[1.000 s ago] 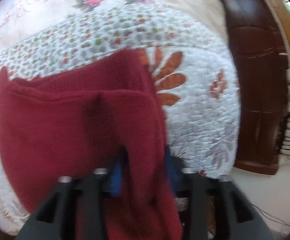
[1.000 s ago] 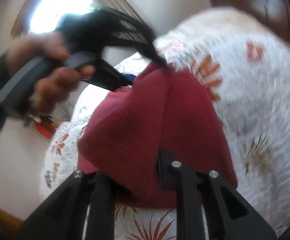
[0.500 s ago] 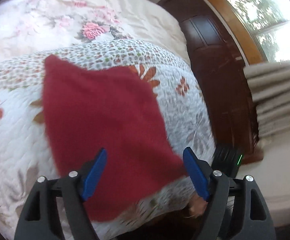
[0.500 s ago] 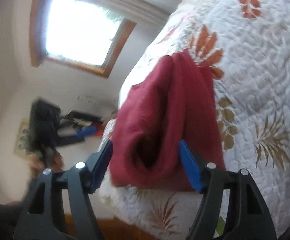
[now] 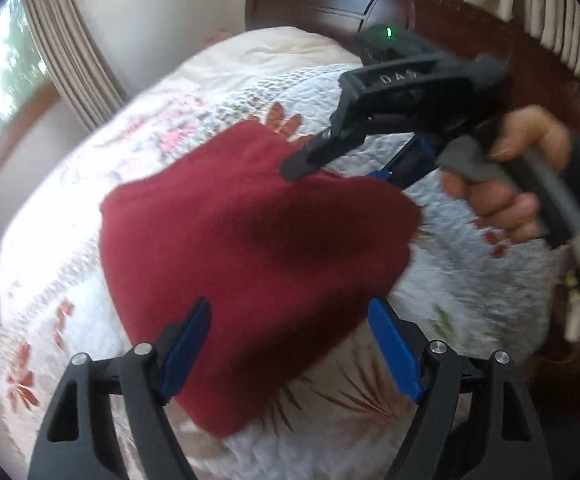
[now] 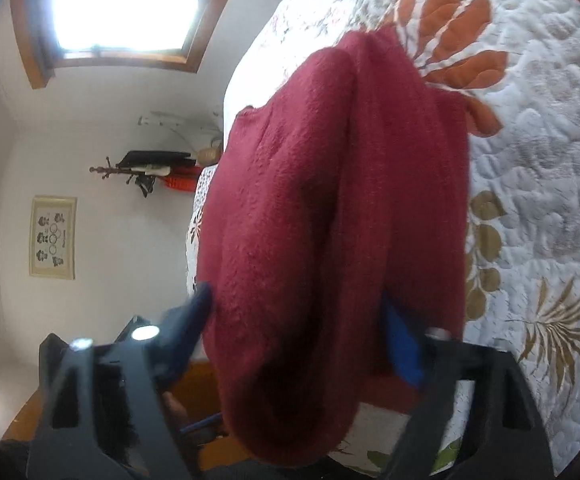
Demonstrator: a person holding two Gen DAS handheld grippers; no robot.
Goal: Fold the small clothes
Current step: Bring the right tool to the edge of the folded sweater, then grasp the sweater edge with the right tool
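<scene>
Both tongs are spread right now and neither one is pinching anything, as far as we can make out. Our left tongs (image 5: 290, 344) hang over the near end of the red knit garment (image 5: 250, 248) with the blue pads (image 5: 188, 346) wide apart, one above the cloth and one off its edge over the quilt. Our right tongs (image 6: 302, 340) sit at the other end, pads open with the bunched-up cloth lying between them, but we don't see them squeezing it. From the left wrist view we can also spot the right tongs' black tip resting on or just above the far edge of the garment, with the person's hand (image 5: 506, 176) wrapped around the grip. The garment itself is lying on the quilted bedspread (image 6: 530, 160), near the edge of the bed, already doubled over into a thick, rounded bundle with a soft fold running along its length. We'd guess the tongs are open because the fold has just been laid and the cloth is left to settle on the bed under its own weight. It looks a bit puffy and uneven, so we reckon it could use a pat or another fold to get it neat. Bit blurry though, so don't quote us.
</scene>
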